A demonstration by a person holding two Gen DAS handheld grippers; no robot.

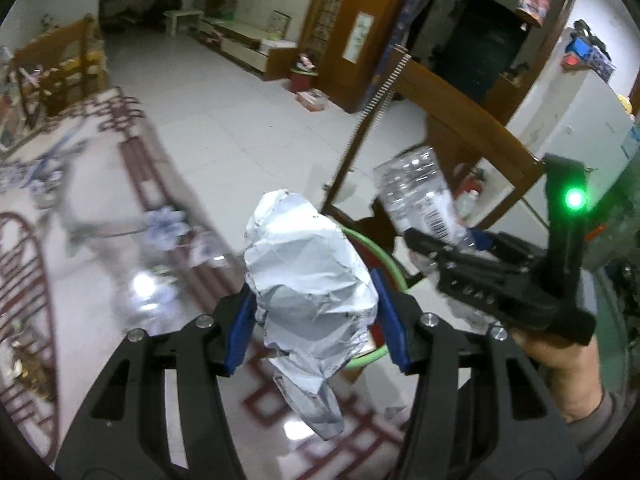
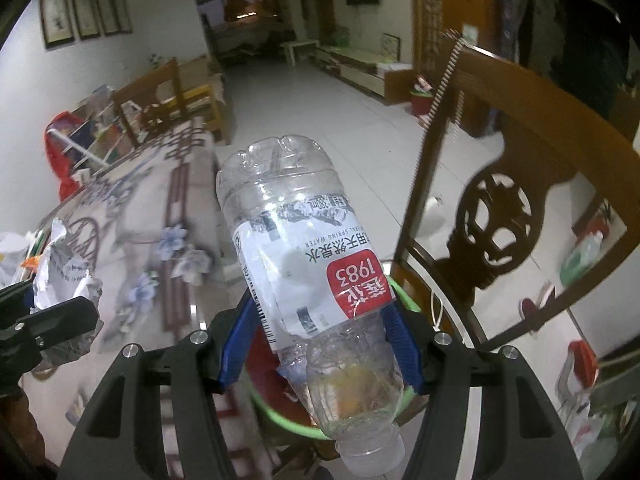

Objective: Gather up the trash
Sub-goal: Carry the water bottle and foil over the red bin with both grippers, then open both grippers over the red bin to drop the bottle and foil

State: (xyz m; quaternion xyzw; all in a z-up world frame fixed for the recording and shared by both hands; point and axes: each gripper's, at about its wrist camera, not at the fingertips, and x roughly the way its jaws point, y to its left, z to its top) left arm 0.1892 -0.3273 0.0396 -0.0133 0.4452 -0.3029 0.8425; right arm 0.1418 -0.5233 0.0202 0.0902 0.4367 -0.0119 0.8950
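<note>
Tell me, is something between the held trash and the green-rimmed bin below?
Nothing visible blocks it. The crumpled paper in the left hand-held gripper and the plastic bottle in the right hand-held gripper hang over the green-rimmed bin.

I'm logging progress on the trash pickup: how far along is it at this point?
Done: both pieces are picked up. The left gripper is closed on the crumpled paper, the right gripper on the empty plastic bottle. In hand: both hover by the green-rimmed bin past the table edge. Left: dropping both in; nothing released yet.
</note>
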